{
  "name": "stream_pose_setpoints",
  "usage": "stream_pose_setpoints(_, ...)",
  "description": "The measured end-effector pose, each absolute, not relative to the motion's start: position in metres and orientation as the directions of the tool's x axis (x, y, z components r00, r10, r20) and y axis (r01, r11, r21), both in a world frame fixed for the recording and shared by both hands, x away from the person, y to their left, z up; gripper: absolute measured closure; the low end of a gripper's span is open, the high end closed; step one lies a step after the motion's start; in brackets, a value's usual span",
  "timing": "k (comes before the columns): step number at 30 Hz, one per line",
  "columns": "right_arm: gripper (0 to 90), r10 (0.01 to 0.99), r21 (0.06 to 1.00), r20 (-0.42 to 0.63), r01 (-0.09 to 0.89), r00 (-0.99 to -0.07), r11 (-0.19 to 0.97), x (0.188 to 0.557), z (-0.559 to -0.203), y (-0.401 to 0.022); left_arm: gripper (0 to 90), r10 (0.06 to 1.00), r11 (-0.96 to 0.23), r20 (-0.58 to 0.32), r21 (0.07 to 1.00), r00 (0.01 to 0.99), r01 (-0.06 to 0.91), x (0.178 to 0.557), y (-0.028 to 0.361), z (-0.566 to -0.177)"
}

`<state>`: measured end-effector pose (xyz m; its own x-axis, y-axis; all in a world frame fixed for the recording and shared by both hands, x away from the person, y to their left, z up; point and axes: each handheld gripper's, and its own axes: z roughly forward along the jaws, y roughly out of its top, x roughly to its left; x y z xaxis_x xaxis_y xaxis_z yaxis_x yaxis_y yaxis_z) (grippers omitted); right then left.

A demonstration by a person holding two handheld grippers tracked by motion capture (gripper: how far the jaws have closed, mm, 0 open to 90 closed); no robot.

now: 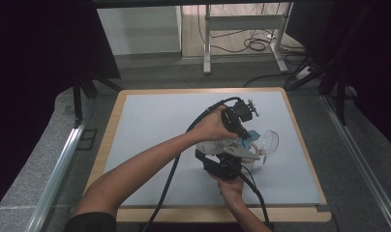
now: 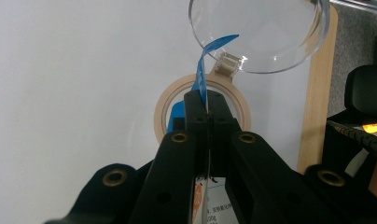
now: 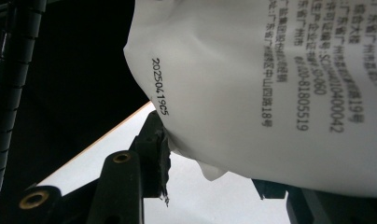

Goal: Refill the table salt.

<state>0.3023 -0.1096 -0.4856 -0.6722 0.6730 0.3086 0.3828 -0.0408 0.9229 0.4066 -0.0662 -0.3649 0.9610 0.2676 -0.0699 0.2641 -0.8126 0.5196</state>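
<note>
Tearing seems in hand: the white printed plastic pouch (image 3: 280,93) is clamped by the right gripper (image 3: 210,182), its blue-edged top strip (image 2: 203,74) pinched by the left gripper (image 2: 206,109) (jaws pressed together). Next, a steady pull apart is likely called for, above the beige-rimmed jar (image 2: 164,105).

Your jar (image 1: 248,155) sits on the desk (image 1: 150,125), over toward its right edge and about midway front to back. Its hinged lid (image 1: 270,140) hangs open off the right side, and the pouch (image 1: 210,146) is just left of it.
</note>
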Motion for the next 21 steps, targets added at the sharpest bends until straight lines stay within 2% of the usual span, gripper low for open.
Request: stream_pose_setpoints(21,55.3,0.678,0.922,0.322,0.381,-0.661,-0.067,0.3022,-0.4840,-0.1092,90.0,0.265,-0.816,-0.068,0.515,0.962,0.261,0.4049,-0.0689,-0.3633)
